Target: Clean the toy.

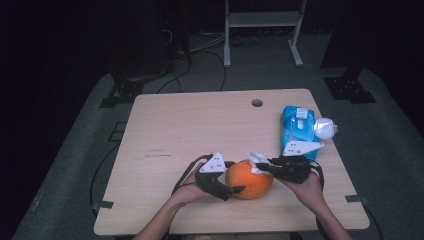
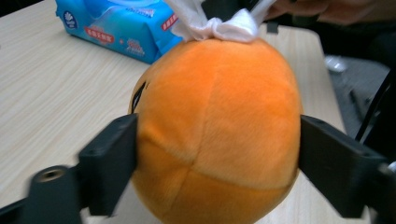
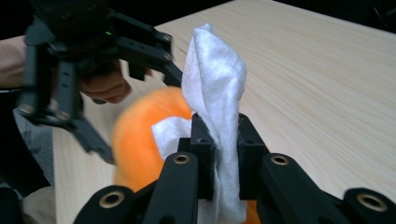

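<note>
The wooden counter [image 1: 165, 130] stands in a dark room. Near its front edge, the left gripper [image 1: 226, 189] squeezes an orange plush ball [image 1: 248, 179]. The right gripper [image 1: 260, 165] pinches a white wipe [image 3: 214, 84] against the ball's top.

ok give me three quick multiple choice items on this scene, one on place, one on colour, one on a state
1. Where is the wipes pack?
A. far right of the table
B. near left corner
C. on the floor

2. What colour is the plush?
A. green
B. orange
C. purple

3. What are the right tongs doing?
A. hanging open over bare table
B. shut on a white wipe
C. shut on the pack

Key:
1 A: in the high view the pack lies by the right edge of the table, beyond the hands.
2 B: the plush is orange in all three views.
3 B: the right gripper view shows the wipe pinched between the jaws against the plush, which the left tongs clamp from both sides.
</note>
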`<control>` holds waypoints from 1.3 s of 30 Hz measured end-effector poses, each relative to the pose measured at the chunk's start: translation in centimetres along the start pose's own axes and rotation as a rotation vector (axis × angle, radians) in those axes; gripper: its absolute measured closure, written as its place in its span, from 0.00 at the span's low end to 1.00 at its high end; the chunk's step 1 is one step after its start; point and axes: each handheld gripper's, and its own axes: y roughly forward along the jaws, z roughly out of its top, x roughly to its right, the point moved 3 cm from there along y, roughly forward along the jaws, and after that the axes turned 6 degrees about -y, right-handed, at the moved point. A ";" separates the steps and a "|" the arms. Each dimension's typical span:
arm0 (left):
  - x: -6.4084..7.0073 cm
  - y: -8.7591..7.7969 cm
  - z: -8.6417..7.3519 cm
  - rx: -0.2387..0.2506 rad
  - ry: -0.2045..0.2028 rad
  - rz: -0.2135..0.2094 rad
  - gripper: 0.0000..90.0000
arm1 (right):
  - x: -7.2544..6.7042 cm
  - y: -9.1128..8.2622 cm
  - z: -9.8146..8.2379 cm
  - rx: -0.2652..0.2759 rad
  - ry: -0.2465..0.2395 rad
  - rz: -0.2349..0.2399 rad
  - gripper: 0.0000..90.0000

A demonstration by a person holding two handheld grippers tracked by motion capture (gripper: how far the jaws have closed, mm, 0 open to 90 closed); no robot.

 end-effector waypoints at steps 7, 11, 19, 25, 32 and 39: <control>-0.3 0.9 -1.0 -0.030 -0.011 -0.018 0.10 | 0.7 -0.4 -0.4 0.001 0.024 -0.018 0.89; 0.1 0.4 -0.5 -0.015 0.034 0.016 0.25 | 0.3 -0.2 0.0 0.008 0.008 -0.026 0.89; 0.7 0.1 0.2 -0.013 0.052 0.038 0.35 | -2.4 0.2 2.0 0.061 -0.043 0.056 0.89; 0.9 -1.4 1.3 0.013 0.053 0.040 0.35 | -1.5 -0.1 1.7 0.070 -0.020 0.036 0.89; 0.6 -1.0 0.9 -0.003 0.035 0.050 0.35 | -0.9 0.2 0.9 0.055 0.019 0.040 0.90; 0.0 -0.9 1.0 0.017 -0.084 0.086 0.33 | -3.2 0.7 2.0 0.051 -0.068 0.050 0.89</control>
